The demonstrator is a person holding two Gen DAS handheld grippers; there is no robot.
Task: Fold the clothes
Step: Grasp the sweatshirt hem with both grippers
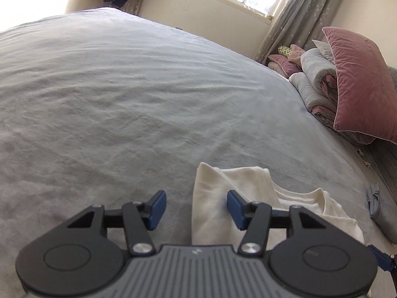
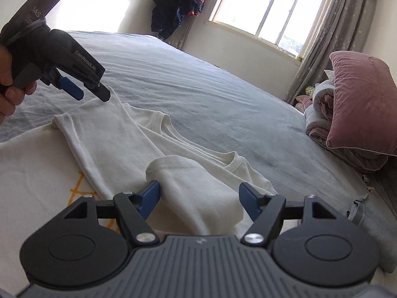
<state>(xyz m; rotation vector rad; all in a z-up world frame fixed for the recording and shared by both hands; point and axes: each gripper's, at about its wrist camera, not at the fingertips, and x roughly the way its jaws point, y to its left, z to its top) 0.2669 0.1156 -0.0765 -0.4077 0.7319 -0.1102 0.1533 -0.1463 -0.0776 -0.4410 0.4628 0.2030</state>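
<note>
**Now both sleeves lie folded in, tools free above the shirt**

Evidently I have the white T-shirt (image 2: 119, 134) spread flat on the grey bed (image 2: 198, 74) so that the cloth stays put while I fold; it fills the lower left of the right wrist view, collar toward the window (image 2: 268, 7). One sleeve (image 2: 193, 186) lies turned inward over the body at the lower middle of that frame, between the fingers of my right tool (image 2: 199, 200); the blue pads stand apart and do not press it, so I judge it only rests there. My left tool (image 1: 196, 207) hangs at the lower centre of its own view over the shirt's other folded edge (image 1: 211, 198); its fingers too are apart and grip nothing; one pad sits over bare bedding, the other over the white cloth. From the right wrist view I see that same tool at the upper left, held in a hand (image 2: 10, 84) just above the shirt's far corner. Pink pillows (image 2: 362, 99) and a rolled quilt (image 2: 320, 116) are stacked at the right edge, well clear, which leaves room to fold; the lengthwise fold seems next, to my eye.
</note>
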